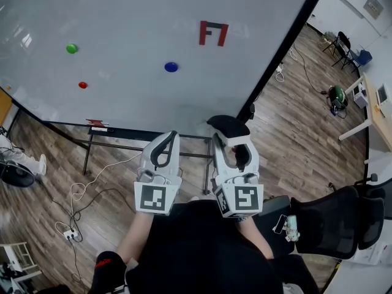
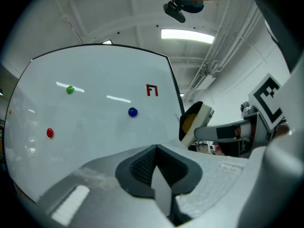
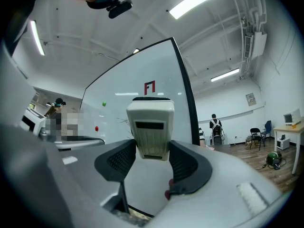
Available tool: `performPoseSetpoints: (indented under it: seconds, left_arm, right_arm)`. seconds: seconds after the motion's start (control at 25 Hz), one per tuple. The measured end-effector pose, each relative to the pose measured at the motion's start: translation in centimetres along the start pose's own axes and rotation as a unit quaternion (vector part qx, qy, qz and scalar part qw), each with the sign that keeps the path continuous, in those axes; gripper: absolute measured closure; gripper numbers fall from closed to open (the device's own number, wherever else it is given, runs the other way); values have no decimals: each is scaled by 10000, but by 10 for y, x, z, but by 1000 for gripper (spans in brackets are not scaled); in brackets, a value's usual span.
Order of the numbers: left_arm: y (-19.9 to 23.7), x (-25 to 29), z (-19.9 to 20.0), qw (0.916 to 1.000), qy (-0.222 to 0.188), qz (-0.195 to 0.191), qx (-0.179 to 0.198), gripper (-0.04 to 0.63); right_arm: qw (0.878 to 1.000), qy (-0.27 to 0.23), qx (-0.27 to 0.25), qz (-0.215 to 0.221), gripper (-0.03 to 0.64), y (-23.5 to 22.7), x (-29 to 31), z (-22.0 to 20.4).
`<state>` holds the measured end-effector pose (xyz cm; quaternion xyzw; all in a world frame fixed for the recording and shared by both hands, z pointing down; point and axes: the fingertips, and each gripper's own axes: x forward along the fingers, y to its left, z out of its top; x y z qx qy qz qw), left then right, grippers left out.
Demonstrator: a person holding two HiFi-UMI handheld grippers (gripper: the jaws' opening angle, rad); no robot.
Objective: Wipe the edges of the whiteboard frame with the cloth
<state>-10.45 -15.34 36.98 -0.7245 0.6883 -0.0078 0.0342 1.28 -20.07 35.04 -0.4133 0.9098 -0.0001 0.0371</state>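
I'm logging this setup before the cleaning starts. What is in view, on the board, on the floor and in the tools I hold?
whiteboard: one, white with a black frame, upper left of the head view
green magnet: one, board's left part
red magnet: one, below the green one
blue magnet: one, mid board
red mark: one, upper board
eraser: one, cream body, black pad, between the right jaws
office chair: one, black, floor at right
cables: several, white, wooden floor below the board
left hand-held gripper: grey, jaws together, empty
right hand-held gripper: grey, clamped on the eraser
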Motion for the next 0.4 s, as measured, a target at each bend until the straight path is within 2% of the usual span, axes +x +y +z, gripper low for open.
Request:
performPoseSetpoints:
  seconds: [0.4]
  left_arm:
    - [-7,0,-2,10000,-9,-39,60,594]
  right_arm:
    - [10000,28,8,3,391,-3,-3,-3]
